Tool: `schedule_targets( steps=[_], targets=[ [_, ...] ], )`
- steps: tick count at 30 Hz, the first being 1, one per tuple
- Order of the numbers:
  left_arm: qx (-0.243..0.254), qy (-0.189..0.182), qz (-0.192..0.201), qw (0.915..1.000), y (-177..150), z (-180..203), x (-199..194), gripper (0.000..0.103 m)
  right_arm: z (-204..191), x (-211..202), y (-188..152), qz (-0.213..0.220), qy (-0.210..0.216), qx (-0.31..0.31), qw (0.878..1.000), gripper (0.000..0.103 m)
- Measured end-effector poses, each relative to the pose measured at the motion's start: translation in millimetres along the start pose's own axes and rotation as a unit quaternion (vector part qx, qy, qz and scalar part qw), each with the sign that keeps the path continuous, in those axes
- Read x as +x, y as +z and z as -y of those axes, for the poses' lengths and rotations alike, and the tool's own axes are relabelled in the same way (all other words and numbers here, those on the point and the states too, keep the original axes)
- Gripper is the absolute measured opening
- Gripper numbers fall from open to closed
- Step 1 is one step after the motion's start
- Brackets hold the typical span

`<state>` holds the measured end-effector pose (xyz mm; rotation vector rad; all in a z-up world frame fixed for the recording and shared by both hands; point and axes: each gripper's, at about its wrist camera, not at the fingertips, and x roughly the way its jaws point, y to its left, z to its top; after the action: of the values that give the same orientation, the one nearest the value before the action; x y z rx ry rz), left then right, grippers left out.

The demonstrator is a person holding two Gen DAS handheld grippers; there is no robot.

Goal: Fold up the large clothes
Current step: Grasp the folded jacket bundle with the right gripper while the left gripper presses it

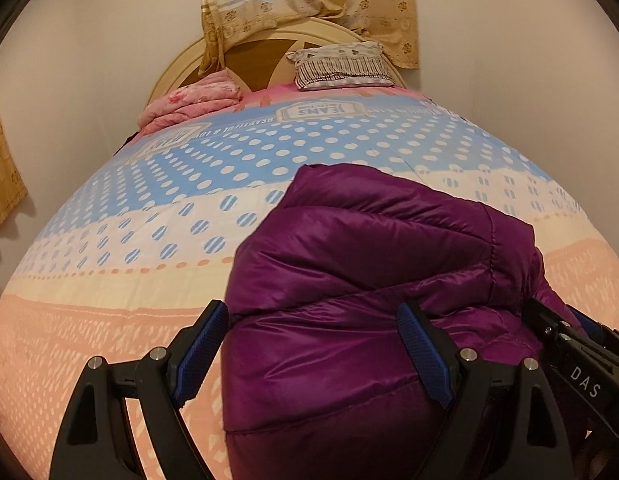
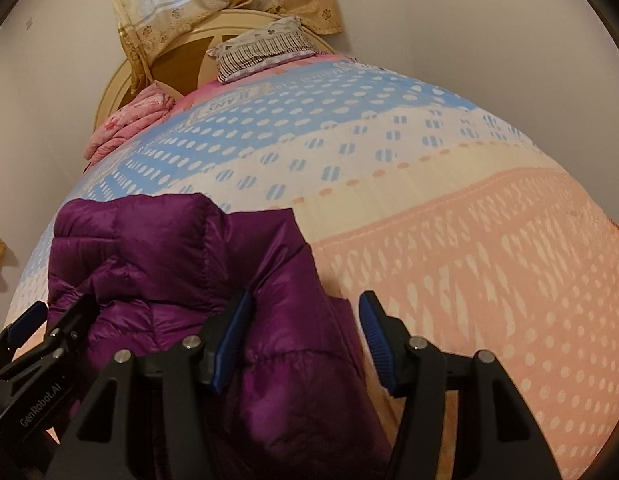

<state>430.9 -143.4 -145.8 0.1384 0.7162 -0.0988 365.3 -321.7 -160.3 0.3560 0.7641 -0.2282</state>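
A bed (image 1: 109,240) fills the room, its cover banded in blue with white dots, cream and peach, under pale walls. At the head end a curved headboard (image 1: 269,52) stands below a gold curtain (image 1: 309,0), with a striped pillow (image 1: 341,66) toward one corner and a folded pink blanket (image 1: 189,102) toward the other.

A purple puffer jacket (image 1: 369,260) lies bunched on the peach band near the foot edge of the bed, folded over on itself into a thick heap.

The left gripper (image 1: 313,356) stands wide open. The jacket's padded edge sits between its blue pads (image 1: 203,352); the fabric reaches or nearly reaches both, and I cannot tell whether it is pinched.

The right gripper (image 2: 305,344) is about half open, over the jacket's other side. Its left pad lies against the purple fabric, while its right pad (image 2: 375,340) hangs clear over the bedcover, apart from the jacket. Each gripper's black frame shows at the edge of the other's view.
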Motion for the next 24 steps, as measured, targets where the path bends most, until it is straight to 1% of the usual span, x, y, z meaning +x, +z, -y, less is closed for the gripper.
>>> schedule_targets(
  steps=[3, 4, 7, 9, 11, 13, 14, 15, 17, 19, 20, 23, 24],
  targets=[
    [0.012, 0.001, -0.002, 0.9999, -1, 6, 3, 0.087, -1, -16, 2, 0.018, -0.017, -0.008, 1.000, 0.059],
    [0.015, 0.003, -0.003, 0.9999, -2, 7, 3, 0.087, -7, -27, 6, 0.029, -0.021, -0.017, 0.999, 0.059],
    [0.012, -0.003, -0.005, 0.9999, 0, 3, 2, 0.087, -32, -48, 18, 0.060, -0.021, -0.060, 0.996, 0.059],
    [-0.005, -0.007, 0.000, 1.0000, 3, -6, -4, 0.087, -44, -53, 24, 0.065, -0.005, -0.074, 0.995, 0.059],
    [-0.034, 0.003, 0.012, 0.9994, 9, -20, -11, 0.087, -52, -47, 29, 0.063, 0.029, -0.085, 0.994, 0.059],
    [-0.053, 0.001, 0.011, 0.9985, 14, -30, -8, 0.087, -58, -31, 28, 0.049, 0.055, -0.101, 0.992, 0.059],
    [-0.055, 0.001, 0.004, 0.9985, 16, -33, -3, 0.087, -57, -16, 26, 0.029, 0.056, -0.103, 0.993, 0.059],
    [-0.054, 0.003, -0.004, 0.9986, 16, -34, 4, 0.087, -54, -6, 22, 0.016, 0.048, -0.104, 0.993, 0.059],
    [-0.054, -0.014, -0.019, 0.9983, 14, -34, 16, 0.087, -43, 9, 13, 0.003, 0.040, -0.097, 0.994, 0.057],
    [-0.063, -0.038, -0.025, 0.9970, 12, -32, 22, 0.087, -32, 11, 6, 0.004, 0.038, -0.091, 0.995, 0.054],
    [-0.063, -0.043, -0.023, 0.9969, 11, -28, 23, 0.087, -27, 11, 4, 0.006, 0.036, -0.091, 0.995, 0.054],
    [-0.036, -0.045, -0.023, 0.9981, 8, -9, 28, 0.091, -17, 11, -3, 0.009, 0.030, -0.079, 0.996, 0.054],
    [-0.025, -0.039, -0.019, 0.9987, 7, -1, 28, 0.093, -13, 12, -3, 0.009, 0.031, -0.073, 0.997, 0.054]
  ],
)
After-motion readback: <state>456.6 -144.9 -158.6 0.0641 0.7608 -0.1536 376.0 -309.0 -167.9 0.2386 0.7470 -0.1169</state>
